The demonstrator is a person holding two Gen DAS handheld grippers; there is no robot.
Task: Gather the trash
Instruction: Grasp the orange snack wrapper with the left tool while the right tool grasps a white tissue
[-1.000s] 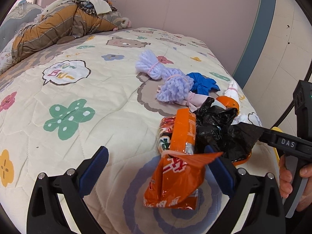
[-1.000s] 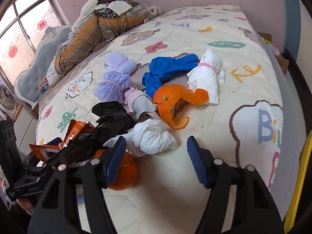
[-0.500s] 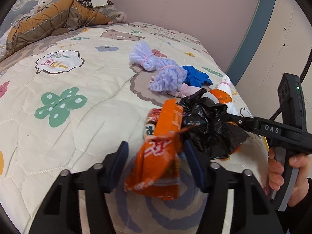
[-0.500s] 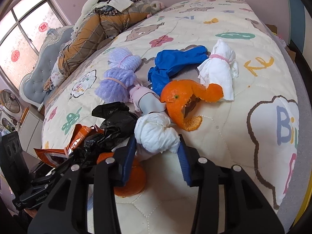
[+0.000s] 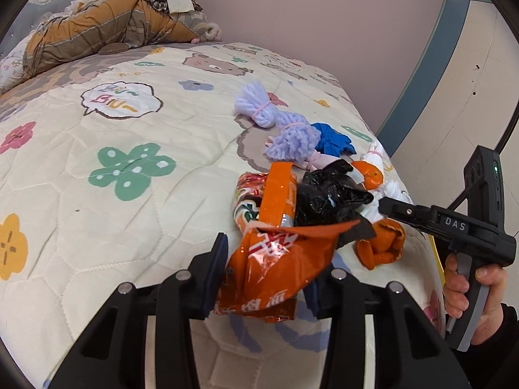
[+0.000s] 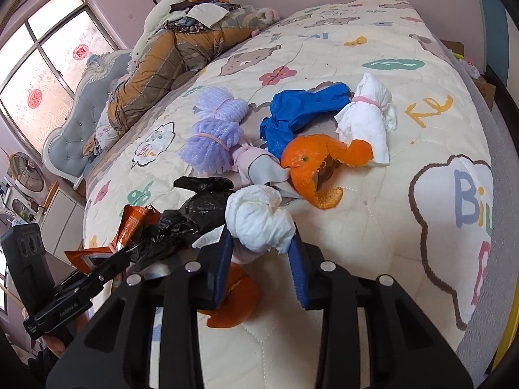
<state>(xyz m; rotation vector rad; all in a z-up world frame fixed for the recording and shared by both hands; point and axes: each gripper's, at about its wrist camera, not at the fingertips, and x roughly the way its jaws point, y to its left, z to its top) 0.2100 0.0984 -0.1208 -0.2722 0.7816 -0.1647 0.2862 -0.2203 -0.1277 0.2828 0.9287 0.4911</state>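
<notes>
Right claw pad (image 5: 312,295) behind wrapper (image 5: 275,269)

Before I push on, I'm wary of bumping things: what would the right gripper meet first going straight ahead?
The right gripper, jaws closing, already has the white tissue wad between them; beyond that, probably the orange peel, though depth is unclear.
</notes>
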